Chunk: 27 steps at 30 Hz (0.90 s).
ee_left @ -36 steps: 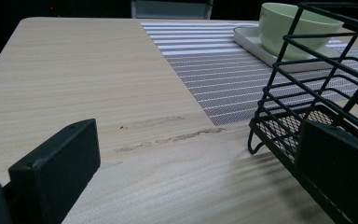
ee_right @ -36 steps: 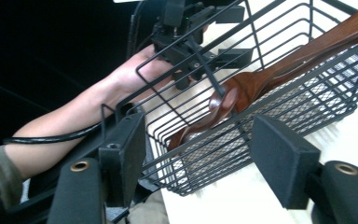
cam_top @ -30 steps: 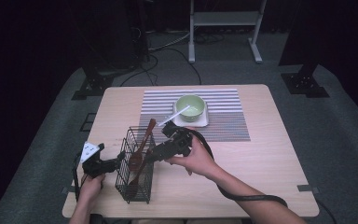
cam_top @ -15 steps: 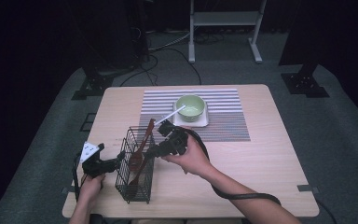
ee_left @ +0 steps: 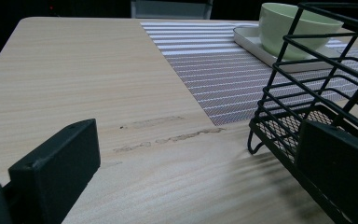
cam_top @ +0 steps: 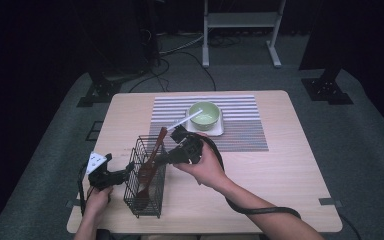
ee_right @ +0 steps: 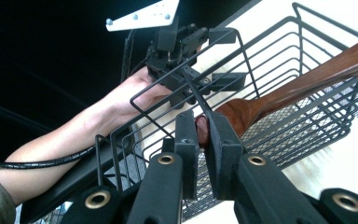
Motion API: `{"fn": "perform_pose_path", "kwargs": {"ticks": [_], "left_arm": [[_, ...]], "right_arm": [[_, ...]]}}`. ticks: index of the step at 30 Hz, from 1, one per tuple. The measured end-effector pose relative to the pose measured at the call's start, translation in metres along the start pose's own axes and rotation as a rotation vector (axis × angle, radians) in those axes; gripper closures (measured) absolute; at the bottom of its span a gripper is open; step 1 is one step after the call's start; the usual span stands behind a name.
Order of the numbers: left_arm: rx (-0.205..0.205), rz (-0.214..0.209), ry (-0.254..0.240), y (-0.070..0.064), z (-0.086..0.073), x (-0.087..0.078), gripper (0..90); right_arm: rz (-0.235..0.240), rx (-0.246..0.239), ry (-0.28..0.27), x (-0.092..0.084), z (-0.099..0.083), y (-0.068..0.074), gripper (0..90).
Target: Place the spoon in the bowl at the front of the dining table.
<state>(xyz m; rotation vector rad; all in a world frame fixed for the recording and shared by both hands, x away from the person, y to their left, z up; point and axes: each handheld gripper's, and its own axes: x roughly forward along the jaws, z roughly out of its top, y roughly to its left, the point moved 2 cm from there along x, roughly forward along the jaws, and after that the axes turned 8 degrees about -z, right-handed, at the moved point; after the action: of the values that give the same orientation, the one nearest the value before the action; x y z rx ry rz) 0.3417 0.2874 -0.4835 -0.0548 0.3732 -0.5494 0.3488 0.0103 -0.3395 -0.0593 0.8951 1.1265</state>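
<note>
So the table (cam_top: pixel 280 165) has a striped mat (cam_top: pixel 245 130) at the back with a green bowl (cam_top: pixel 204 114) on a white tray (cam_top: pixel 219 131), and a white utensil (cam_top: pixel 182 121) leaning out of the bowl. Up front on the left is a black wire basket (cam_top: pixel 147 200) with a wooden spoon (cam_top: pixel 152 157) standing in it at a slant, handle pointing up toward the mat.

The right gripper (ee_right: pixel 203 128) is squeezed nearly shut on one end of the spoon, which is inside the basket wires. The left gripper (ee_left: pixel 200 154) sits low on the table with its jaws spread wide, one jaw right against the basket's side, holding nothing.

My guess is the spoon is going in or out of the basket. To do it well I'd slide along the spoon's own slant so it doesn't snag the wires, and keep the left one braced so the basket can't tip.
</note>
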Motion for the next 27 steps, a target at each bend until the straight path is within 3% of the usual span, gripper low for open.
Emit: {"fn": "perform_pose_path", "kwargs": {"ticks": [27], "left_arm": [[0.002, 0.0, 0.002, 0.0, 0.0, 0.0, 0.0]], "right_arm": [[0.035, 0.068, -0.115, -0.05, 0.014, -0.006, 82.8]]}}
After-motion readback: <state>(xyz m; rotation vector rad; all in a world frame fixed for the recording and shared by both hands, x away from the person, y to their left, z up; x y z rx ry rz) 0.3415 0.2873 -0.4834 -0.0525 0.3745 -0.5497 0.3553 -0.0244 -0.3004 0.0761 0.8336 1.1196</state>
